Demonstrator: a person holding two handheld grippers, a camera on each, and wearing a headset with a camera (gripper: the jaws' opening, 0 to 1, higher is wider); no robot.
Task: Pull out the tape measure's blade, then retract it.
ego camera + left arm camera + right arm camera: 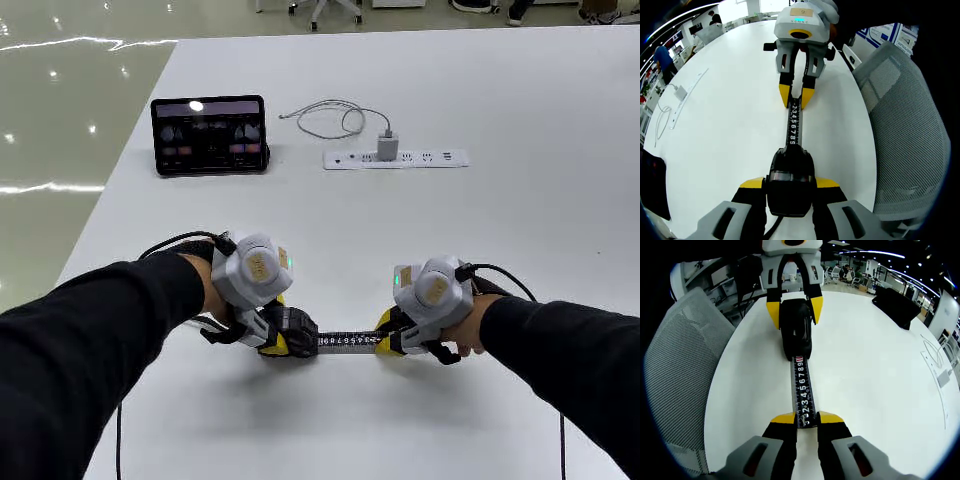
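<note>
My left gripper [790, 183] is shut on the black tape measure case [791, 180], which rests low over the white table [400, 230]. A short length of black blade [793, 125] with white numbers runs straight out of the case. My right gripper [802, 418] is shut on the blade's tip [802, 421], its yellow-tipped fingers [784, 418] pinching it from both sides. In the head view the case [295, 333] sits at the left gripper [272, 338], the blade [350, 341] spans the short gap, and the right gripper [388, 342] holds the far end.
A dark tablet [210, 134] stands at the back left of the table. A white power strip [396, 158] with a charger and coiled cable [330, 118] lies behind the grippers. A grey mesh chair [905, 135] sits at the table's near edge.
</note>
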